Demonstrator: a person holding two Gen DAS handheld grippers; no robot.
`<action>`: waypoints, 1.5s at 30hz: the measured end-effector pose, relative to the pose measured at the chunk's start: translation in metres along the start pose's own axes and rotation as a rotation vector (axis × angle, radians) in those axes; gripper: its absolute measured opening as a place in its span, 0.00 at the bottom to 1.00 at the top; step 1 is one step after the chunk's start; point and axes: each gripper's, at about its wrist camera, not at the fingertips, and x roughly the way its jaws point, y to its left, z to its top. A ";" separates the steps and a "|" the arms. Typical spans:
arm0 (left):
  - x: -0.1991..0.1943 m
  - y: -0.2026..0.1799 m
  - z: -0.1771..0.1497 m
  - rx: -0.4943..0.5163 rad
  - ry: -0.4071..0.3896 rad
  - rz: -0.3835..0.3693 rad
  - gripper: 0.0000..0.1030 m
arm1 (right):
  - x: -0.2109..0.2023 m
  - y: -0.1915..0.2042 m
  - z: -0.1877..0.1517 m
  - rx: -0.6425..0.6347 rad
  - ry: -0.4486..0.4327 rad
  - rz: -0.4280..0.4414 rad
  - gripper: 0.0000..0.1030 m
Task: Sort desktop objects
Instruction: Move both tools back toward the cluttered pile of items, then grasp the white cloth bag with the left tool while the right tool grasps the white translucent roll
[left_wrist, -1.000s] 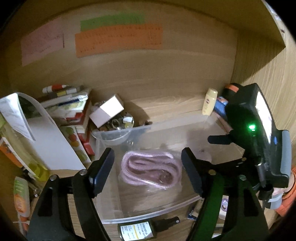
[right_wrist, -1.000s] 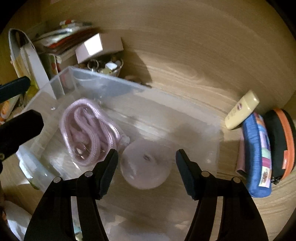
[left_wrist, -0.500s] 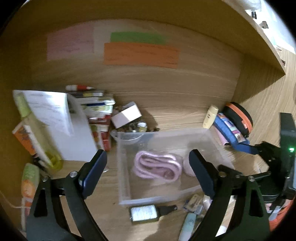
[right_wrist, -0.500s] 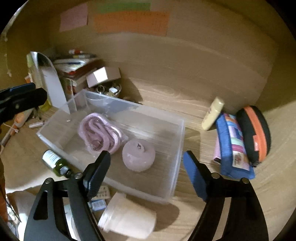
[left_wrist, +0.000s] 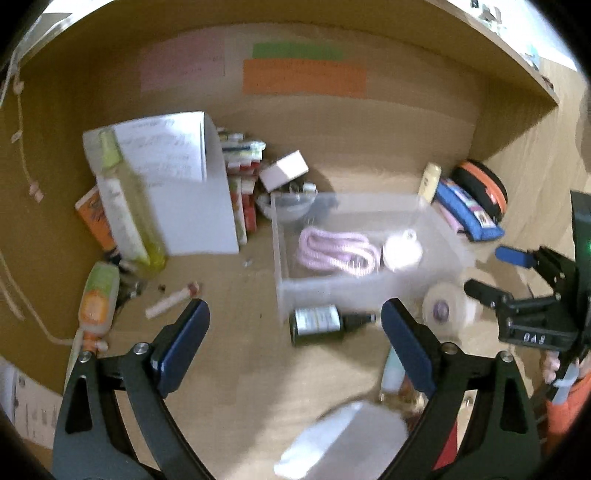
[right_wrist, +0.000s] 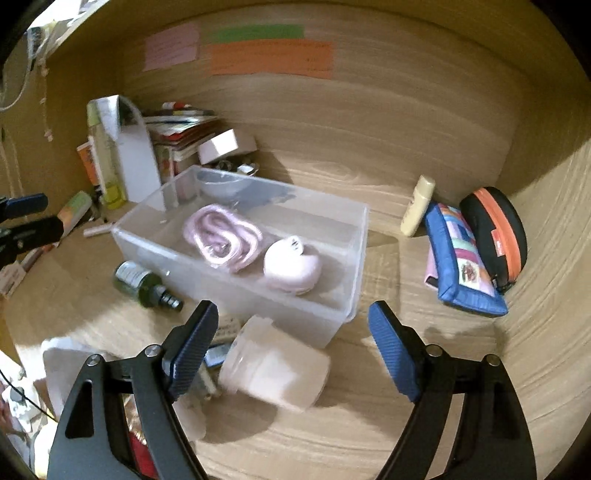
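A clear plastic bin (left_wrist: 314, 291) (right_wrist: 155, 251) stands mid-desk and holds a coiled pink cord (left_wrist: 338, 251) (right_wrist: 221, 236) and a round pink case (left_wrist: 402, 251) (right_wrist: 291, 266). A dark green bottle (left_wrist: 317, 323) (right_wrist: 142, 282) lies in front of the bin. A frosted white jar (right_wrist: 273, 365) (left_wrist: 448, 308) lies on its side by the bin's near corner. My left gripper (left_wrist: 295, 347) is open and empty, back from the bin. My right gripper (right_wrist: 291, 350) (left_wrist: 495, 273) is open and empty, above the jar.
A white folder (left_wrist: 192, 199), a yellow bottle (left_wrist: 125, 206), stacked boxes (right_wrist: 181, 136) and a small bowl (right_wrist: 221, 184) crowd the back left. A cream tube (right_wrist: 417, 206), a blue pouch (right_wrist: 461, 258) and a black-orange case (right_wrist: 495, 229) lie right. Small tubes (left_wrist: 173, 301) lie left.
Both grippers have pulled back and up from the bin, open and empty. The pink case stays in the bin beside the cord. The bottle and jar have come into view.
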 end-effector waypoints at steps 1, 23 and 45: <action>-0.002 -0.001 -0.006 0.004 0.006 0.003 0.92 | -0.002 0.002 -0.003 -0.002 0.002 0.006 0.79; 0.008 -0.017 -0.097 0.046 0.198 -0.122 0.94 | 0.004 0.046 -0.058 -0.035 0.089 0.209 0.69; 0.047 -0.046 -0.115 0.137 0.232 -0.126 0.99 | 0.027 0.047 -0.070 -0.034 0.170 0.226 0.32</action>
